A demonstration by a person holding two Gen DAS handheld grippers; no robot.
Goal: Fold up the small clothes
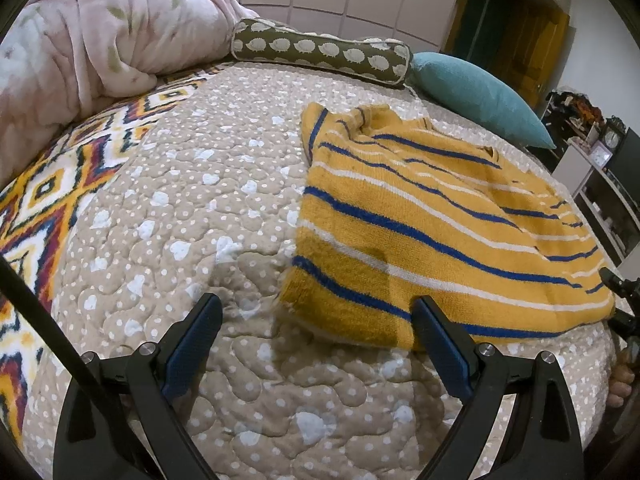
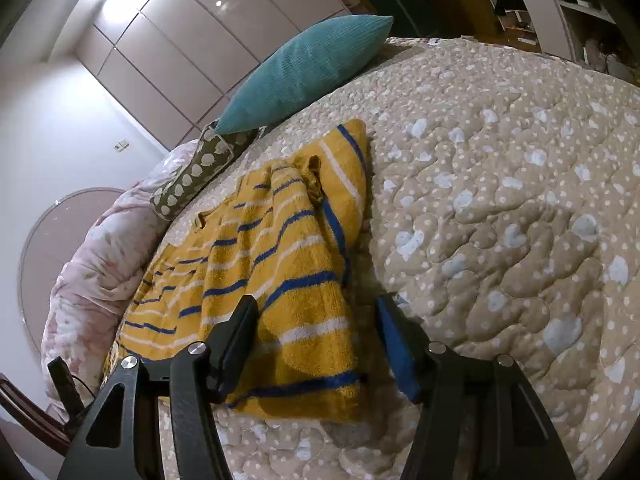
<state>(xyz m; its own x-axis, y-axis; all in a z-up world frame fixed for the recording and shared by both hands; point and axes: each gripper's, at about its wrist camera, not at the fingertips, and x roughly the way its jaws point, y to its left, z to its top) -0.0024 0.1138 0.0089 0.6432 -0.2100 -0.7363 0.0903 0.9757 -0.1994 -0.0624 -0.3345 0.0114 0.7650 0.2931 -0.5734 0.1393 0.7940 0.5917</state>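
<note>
Sweater (image 1: 424, 216), yellow with blue and white stripes, lies on the bed (image 1: 192, 200), on a beige quilted cover printed with white dots and pale hearts. One side of it is folded over onto the body, so it lies in a rough, rumpled rectangle with its hem toward the cameras.

Left claw (image 1: 316, 312) hangs just above the cover at the sweater's near left corner. Its jaws are spread wide and hold nothing; the right finger (image 1: 440, 340) sits over the sweater's hem, while the left finger (image 1: 196, 340) is over bare quilt.

Right claw (image 2: 316, 320), seen in the right wrist view, is also spread wide and empty. It straddles the near right corner of the sweater (image 2: 280, 264): its left finger (image 2: 236, 340) is over the fabric and its right finger (image 2: 400, 348) over the cover just beside the sweater's edge. Whether either claw touches the cloth cannot be told.

At the head of the bed lie a teal pillow (image 1: 480, 96) and, touching it, a long olive bolster (image 1: 320, 50) with a white hedgehog print. A pink fleecy blanket (image 1: 92, 40) is bunched up beside the bolster, and a throw (image 1: 52, 200) with an orange, white and dark diamond pattern is spread under it along the bed's far left side. Pale wardrobe doors (image 2: 192, 24) stand behind the bed.
</note>
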